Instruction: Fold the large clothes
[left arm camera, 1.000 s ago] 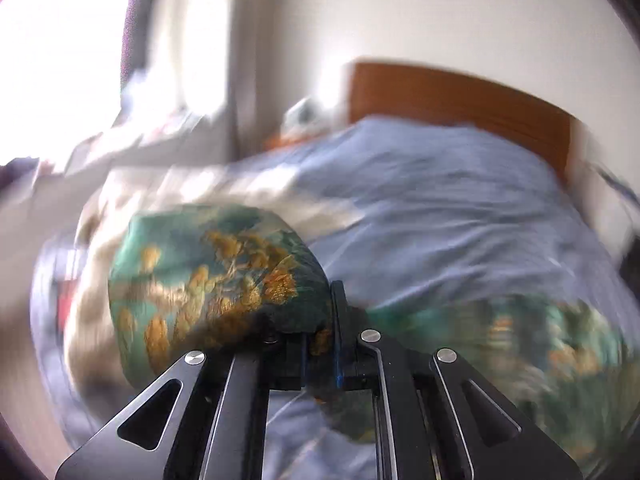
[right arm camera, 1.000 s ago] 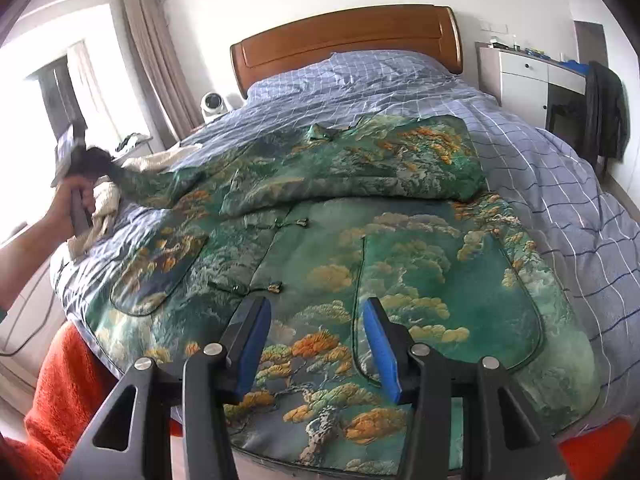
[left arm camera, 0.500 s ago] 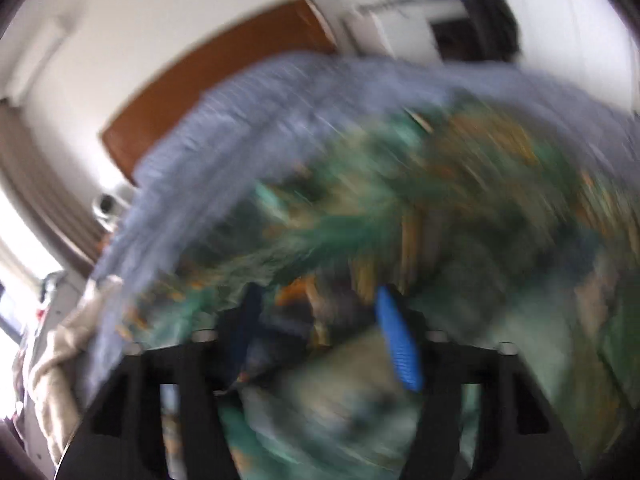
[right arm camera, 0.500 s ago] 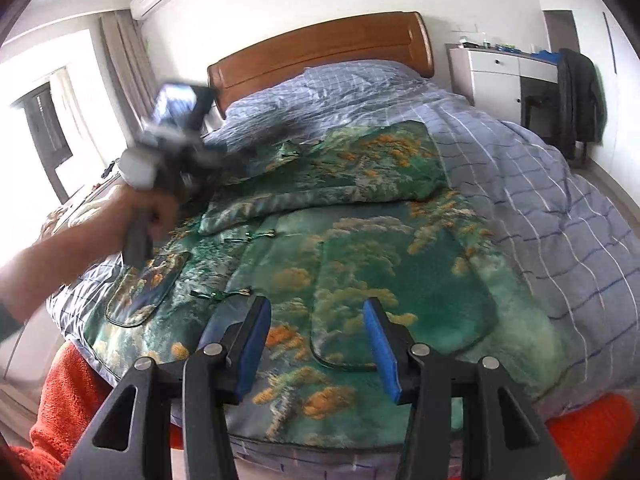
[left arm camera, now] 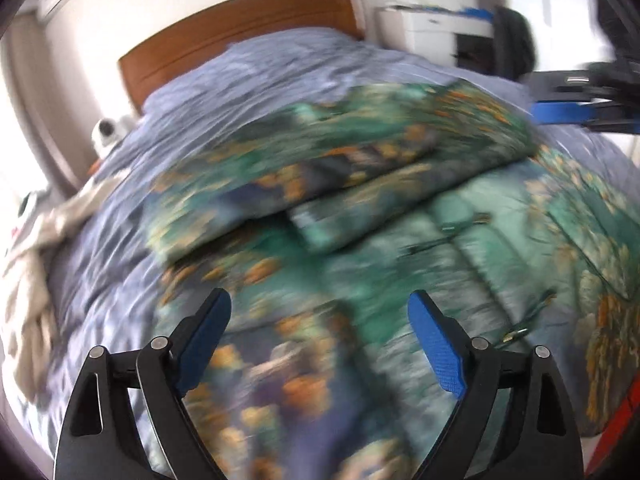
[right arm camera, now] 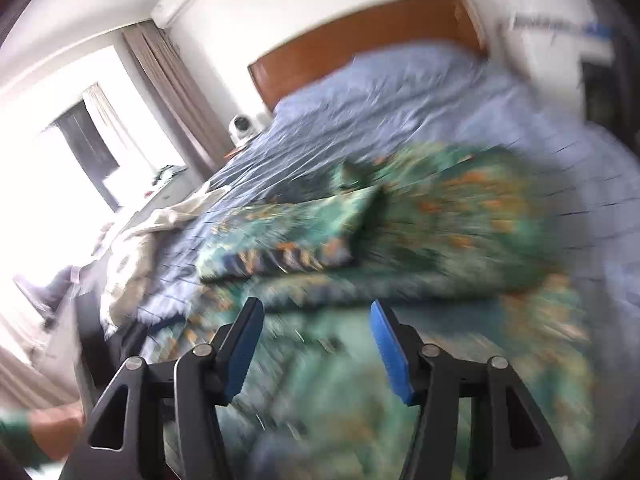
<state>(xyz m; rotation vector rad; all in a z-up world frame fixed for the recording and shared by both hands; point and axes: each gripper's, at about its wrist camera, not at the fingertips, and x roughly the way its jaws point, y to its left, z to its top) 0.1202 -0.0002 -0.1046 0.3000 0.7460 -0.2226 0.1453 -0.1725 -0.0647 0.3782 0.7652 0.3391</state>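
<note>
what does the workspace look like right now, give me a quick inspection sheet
surface: bed with blue checked cover, wooden headboard
job's things: green patterned jacket spread on bed, both sleeves folded across its chest
clutter: cream cloth heaped at bed's left edge
grippers: left gripper jaws just opened wide, nothing between; right gripper jaws just opening, nothing between
cables: nothing seen
surroundings: window with curtains, small white camera-like device beside headboard, white cabinet

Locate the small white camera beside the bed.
In both wrist views the white camera sits left of the wooden headboard, beside the blue bedspread.
</note>
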